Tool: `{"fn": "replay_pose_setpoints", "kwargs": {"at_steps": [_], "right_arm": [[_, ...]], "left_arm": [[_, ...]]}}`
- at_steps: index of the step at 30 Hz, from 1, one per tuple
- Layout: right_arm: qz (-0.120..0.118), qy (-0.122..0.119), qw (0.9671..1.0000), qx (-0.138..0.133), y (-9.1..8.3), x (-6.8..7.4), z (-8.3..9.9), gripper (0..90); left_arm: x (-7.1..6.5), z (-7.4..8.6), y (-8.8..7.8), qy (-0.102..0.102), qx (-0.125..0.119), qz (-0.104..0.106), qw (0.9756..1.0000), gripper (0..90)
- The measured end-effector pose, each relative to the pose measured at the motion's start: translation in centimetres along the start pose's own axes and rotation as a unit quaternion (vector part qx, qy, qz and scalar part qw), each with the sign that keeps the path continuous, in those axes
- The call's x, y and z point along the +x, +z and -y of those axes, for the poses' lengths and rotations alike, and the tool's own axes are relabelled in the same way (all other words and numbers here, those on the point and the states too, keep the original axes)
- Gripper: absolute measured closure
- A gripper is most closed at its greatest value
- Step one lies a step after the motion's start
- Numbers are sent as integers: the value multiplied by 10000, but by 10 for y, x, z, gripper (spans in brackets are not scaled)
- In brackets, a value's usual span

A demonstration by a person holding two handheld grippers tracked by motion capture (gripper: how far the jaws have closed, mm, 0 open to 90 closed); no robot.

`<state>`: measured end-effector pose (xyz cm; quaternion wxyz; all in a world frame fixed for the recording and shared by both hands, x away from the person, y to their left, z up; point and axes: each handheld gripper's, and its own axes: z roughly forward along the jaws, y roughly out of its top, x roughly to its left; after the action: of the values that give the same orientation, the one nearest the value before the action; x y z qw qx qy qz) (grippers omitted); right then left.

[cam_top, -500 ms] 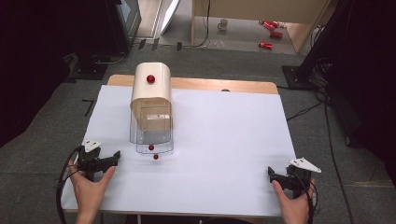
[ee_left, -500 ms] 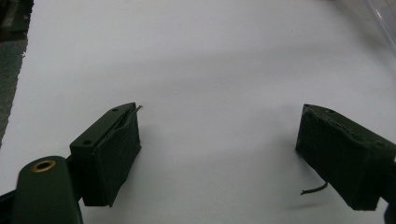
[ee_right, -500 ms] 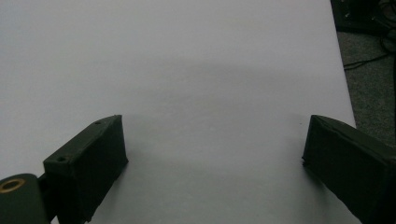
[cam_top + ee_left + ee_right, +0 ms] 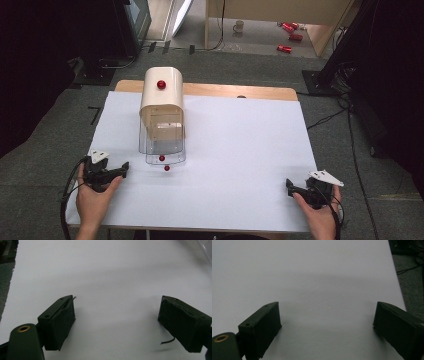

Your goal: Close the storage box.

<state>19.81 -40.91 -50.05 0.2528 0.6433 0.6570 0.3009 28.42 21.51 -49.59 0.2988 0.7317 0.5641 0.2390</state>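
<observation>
High view, left to right: the left hand-held gripper (image 4: pixel 122 169) rests low on the white-covered counter (image 4: pixel 240 150) at its near left corner, held in a person's left hand (image 4: pixel 92 197) and pointing right. Its jaws stand spread with nothing between them, as the left gripper view confirms, looking over bare white surface.

Just right of it and a little farther back stands a cream, round-topped plastic container with a clear, see-through front section (image 4: pixel 161 117) that reaches toward the person. One small red ball (image 4: pixel 161 84) sits on the cream top. A second small red ball (image 4: pixel 161 158) shows at the near edge of the clear section, and a third small red ball (image 4: pixel 166 168) lies on the counter just in front of it, near the left hand-held gripper but apart from it.

Far to the right, at the near right corner, the right hand-held gripper (image 4: pixel 290 186) rests in the person's right hand (image 4: pixel 320 215), jaws likewise spread and empty.

Judging from this, the work is at its start: nothing is grasped. The next move likely calls for the left hand-held gripper to slide right, straddle the loose ball on the counter, and close gently so it does not roll away.
</observation>
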Motion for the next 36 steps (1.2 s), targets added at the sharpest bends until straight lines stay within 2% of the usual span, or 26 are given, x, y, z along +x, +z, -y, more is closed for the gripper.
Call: {"fn": "replay_pose_setpoints", "kwargs": {"at_steps": [1,2,3,4,5,6,8,9,10,11,12,13,14,16,17,19,25,29,36], "right_arm": [[-76,-16,10000,-17,0,4,-1,74],[-137,-88,9999,-42,0,14,-2,74],[-137,-88,9999,-42,0,14,-2,74],[-178,-140,9997,-69,0,21,-4,74],[-295,-270,9991,-118,0,35,-8,74],[-295,-270,9991,-118,0,35,-8,74],[-407,-389,9982,-203,-1,50,-13,74],[-514,-485,9972,-257,-2,62,-19,74],[-514,-485,9972,-257,-2,62,-19,74],[-634,-518,9963,-276,-2,72,-25,74],[-634,-518,9963,-276,-2,72,-25,74],[-754,-570,9951,-304,-2,82,-30,74],[-754,-570,9951,-304,-2,82,-30,74],[-892,-633,9934,-346,-2,94,-36,73],[-892,-633,9934,-346,-2,94,-36,73],[-994,-661,9921,-380,-3,104,-40,73],[-1099,-710,9906,-389,-2,117,-45,73],[-1208,-815,9885,-406,-1,132,-52,73],[-1333,-883,9861,-458,-1,150,-59,73]], "left_arm": [[0,0,0,9,3,-8,10000,141],[0,0,0,9,1,-16,10000,142],[0,0,0,9,1,-16,10000,143],[0,0,0,9,-1,-19,10000,143],[0,0,0,11,-1,-20,10000,144],[0,0,0,11,-1,-20,10000,144],[0,0,0,8,-3,-19,10000,144],[0,0,0,9,-2,-19,10000,144],[0,0,0,10,-1,-19,10000,144],[0,0,0,9,-1,-19,10000,144],[0,0,0,9,-1,-19,10000,144],[0,0,0,8,-3,-19,10000,144],[0,0,0,8,-3,-19,10000,144],[0,0,0,9,-2,-20,10000,144],[0,0,0,11,0,-21,10000,144],[0,0,0,10,-1,-21,10000,144],[-1,0,0,10,-3,-22,10000,144],[-1,0,0,11,-3,-22,10000,144],[0,0,0,12,1,-21,10000,144]]}}
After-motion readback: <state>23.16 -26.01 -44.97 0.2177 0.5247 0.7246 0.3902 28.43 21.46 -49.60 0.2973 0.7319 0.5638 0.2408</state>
